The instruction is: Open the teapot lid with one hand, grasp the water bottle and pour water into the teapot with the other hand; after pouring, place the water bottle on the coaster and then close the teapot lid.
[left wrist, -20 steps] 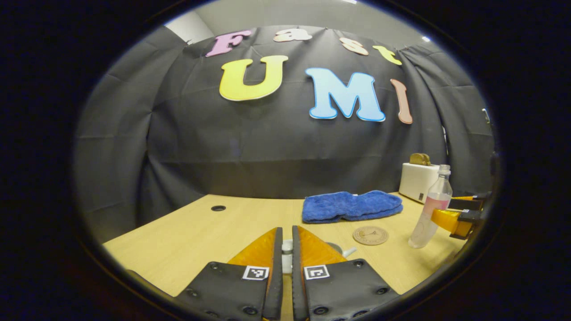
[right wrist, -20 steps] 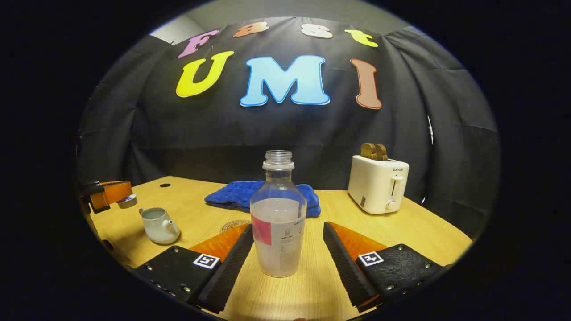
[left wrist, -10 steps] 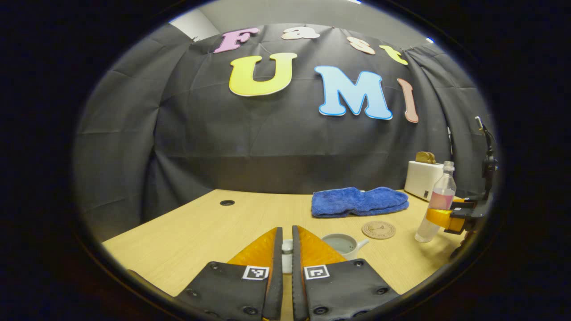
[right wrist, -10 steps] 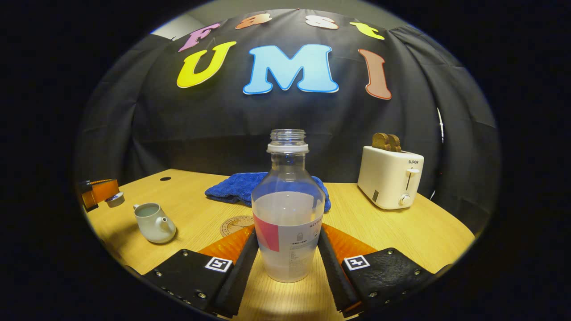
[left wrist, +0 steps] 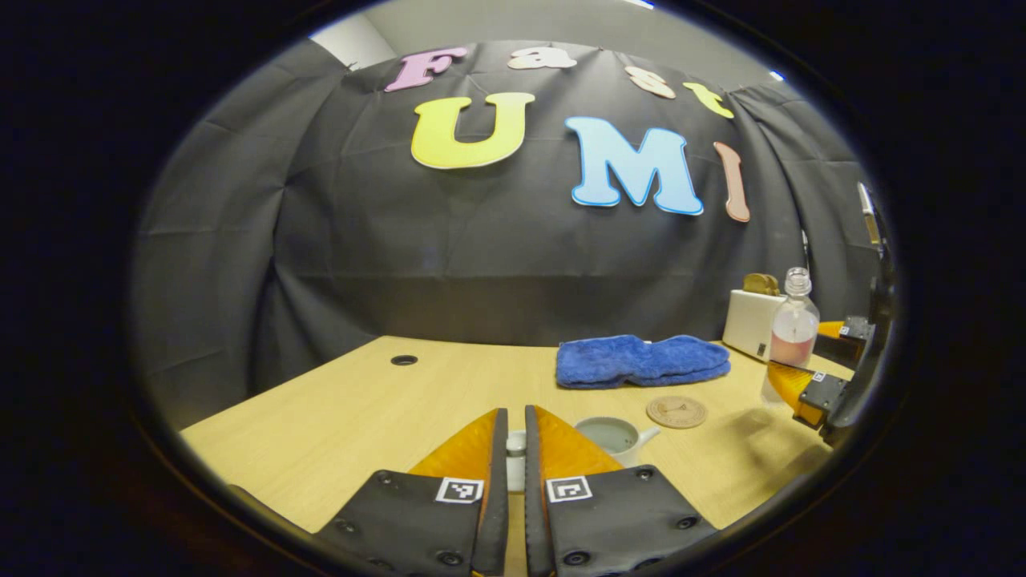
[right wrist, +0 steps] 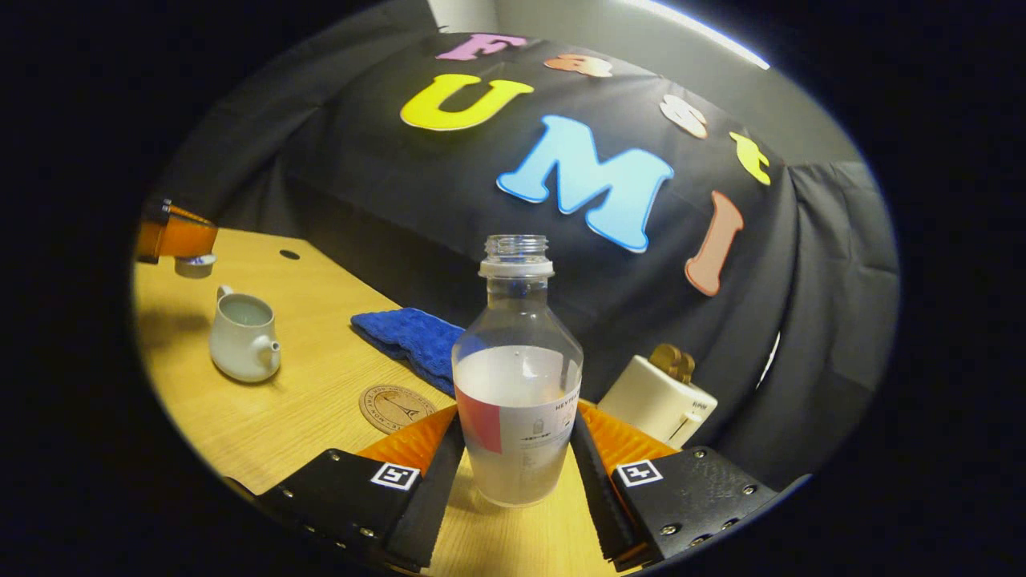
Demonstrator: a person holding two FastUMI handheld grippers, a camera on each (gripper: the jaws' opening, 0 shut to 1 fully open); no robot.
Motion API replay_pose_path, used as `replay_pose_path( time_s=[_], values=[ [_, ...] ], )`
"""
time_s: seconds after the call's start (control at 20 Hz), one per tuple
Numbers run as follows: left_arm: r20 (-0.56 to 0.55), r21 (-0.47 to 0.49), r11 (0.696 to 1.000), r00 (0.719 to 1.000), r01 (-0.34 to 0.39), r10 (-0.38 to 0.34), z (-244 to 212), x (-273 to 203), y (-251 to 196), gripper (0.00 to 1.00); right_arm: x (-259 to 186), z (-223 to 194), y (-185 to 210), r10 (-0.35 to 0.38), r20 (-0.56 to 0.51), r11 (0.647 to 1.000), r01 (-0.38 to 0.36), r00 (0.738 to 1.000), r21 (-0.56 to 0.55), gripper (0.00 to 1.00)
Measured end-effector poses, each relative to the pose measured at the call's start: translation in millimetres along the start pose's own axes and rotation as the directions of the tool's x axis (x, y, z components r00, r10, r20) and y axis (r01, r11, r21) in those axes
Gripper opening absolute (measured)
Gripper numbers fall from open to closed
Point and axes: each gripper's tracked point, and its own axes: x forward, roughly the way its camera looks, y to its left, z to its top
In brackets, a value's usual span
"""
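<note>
Wooden desk [right wrist: 304,401] fills our lower frame; centre, our right gripper [right wrist: 513,449], tilted, pinches the water bottle [right wrist: 517,377]. Lower centre, our left gripper [left wrist: 515,457] pinches the lid [left wrist: 516,469] beside the open teapot [left wrist: 613,439].

The wooden table [right wrist: 304,401] bears a teapot [right wrist: 240,336], coaster [right wrist: 397,408], blue towel [right wrist: 409,336] and toaster [right wrist: 657,401].

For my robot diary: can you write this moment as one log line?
left claw: holds lid | right claw: grips bottle | teapot: open | coaster: bare
</note>
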Motion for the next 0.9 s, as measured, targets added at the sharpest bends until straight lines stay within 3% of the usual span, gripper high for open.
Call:
replay_pose_path(
  time_s=[0.4,0.9],
  values=[
    [0.013,-0.01,1.0,1.0,-0.009,0.009,3,-10,10,0.16,3,24,44,0.059,0.068,0.954,-0.036,0.996,-0.299,0.74],
    [0.002,-0.031,0.999,1.0,-0.011,0.012,-4,-16,23,0.16,23,28,73,0.097,0.038,0.81,-0.057,0.995,-0.584,0.74]
  ],
)
